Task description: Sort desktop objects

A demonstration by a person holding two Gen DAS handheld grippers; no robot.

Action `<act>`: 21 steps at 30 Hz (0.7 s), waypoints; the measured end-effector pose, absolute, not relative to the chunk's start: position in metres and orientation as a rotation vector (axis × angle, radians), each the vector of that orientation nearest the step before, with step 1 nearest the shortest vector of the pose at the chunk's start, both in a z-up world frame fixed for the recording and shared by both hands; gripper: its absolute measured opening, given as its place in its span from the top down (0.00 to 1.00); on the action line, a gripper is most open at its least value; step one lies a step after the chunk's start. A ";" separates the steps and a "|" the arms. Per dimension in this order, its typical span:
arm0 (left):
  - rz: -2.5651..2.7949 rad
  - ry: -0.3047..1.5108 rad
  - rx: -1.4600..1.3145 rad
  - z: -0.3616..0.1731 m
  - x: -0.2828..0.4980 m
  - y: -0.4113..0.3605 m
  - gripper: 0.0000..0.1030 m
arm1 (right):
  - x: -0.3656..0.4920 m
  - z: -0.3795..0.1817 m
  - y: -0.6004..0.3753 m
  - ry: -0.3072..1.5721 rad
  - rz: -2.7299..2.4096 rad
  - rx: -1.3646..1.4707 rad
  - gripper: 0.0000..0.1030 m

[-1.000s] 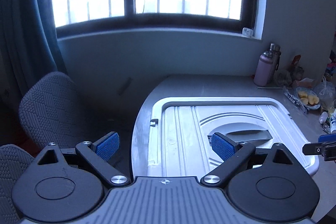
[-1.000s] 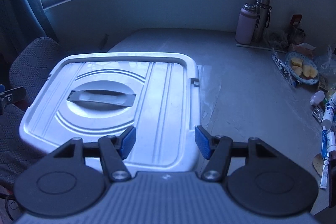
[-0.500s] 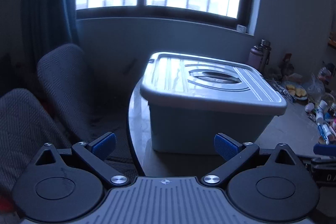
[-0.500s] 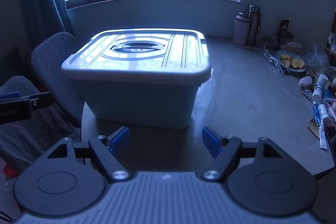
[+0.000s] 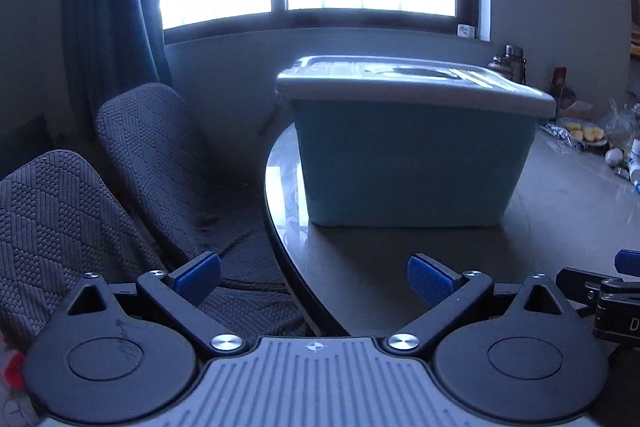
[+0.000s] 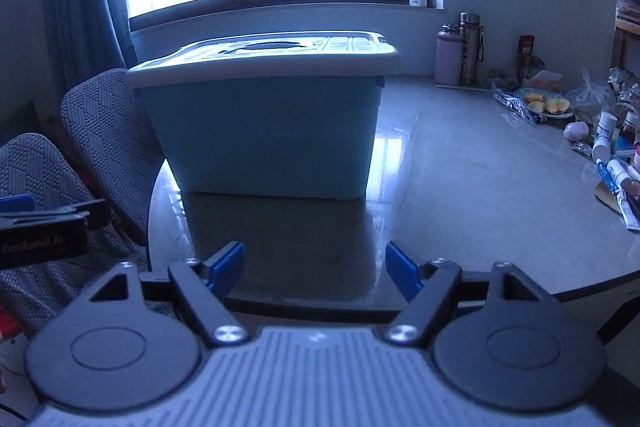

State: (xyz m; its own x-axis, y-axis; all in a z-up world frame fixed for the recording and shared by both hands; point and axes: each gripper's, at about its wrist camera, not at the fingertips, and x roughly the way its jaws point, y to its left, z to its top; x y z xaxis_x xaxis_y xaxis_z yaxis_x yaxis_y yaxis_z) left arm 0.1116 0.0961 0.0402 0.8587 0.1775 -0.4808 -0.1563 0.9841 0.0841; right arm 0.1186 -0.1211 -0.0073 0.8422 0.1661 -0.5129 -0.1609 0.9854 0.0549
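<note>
A light blue storage box (image 5: pixel 412 163) with a closed grey lid (image 5: pixel 412 87) stands on the dark table (image 5: pixel 560 195); it also shows in the right wrist view (image 6: pixel 264 135). My left gripper (image 5: pixel 314 277) is open and empty, low at the table's near left edge, well short of the box. My right gripper (image 6: pixel 316 267) is open and empty at the near edge, in front of the box. Tubes and small bottles (image 6: pixel 612 163) lie scattered at the table's right side.
Two grey upholstered chairs (image 5: pixel 132 163) stand left of the table. A pink bottle (image 6: pixel 448 57) and a steel flask (image 6: pixel 470 47) stand at the back by the wall. A plate of cut fruit (image 6: pixel 546 105) and plastic bags (image 6: pixel 592 95) sit at the right.
Both grippers have pulled back and dropped from above the box lid to table height at the near edge. The box now shows from the side. Both stayed open.
</note>
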 end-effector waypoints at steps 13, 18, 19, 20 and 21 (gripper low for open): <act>0.126 0.517 0.074 0.031 0.122 0.076 0.02 | 0.112 -0.021 -0.133 0.534 0.159 0.060 0.25; 0.124 0.529 0.064 0.032 0.123 0.074 0.02 | 0.115 -0.020 -0.132 0.528 0.166 0.052 0.25; 0.125 0.531 0.060 0.032 0.123 0.074 0.02 | 0.115 -0.020 -0.132 0.528 0.168 0.053 0.25; 0.124 0.532 0.058 0.032 0.124 0.075 0.02 | 0.115 -0.020 -0.132 0.527 0.170 0.053 0.25; 0.123 0.534 0.056 0.032 0.125 0.075 0.02 | 0.116 -0.021 -0.131 0.529 0.171 0.054 0.25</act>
State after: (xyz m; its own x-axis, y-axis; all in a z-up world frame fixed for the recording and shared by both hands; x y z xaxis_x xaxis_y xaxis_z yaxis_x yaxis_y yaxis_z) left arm 0.1247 0.0753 0.0317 0.8537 0.1315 -0.5039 -0.1023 0.9911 0.0853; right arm 0.1160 -0.1313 -0.0206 0.8494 0.1765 -0.4973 -0.1486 0.9843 0.0955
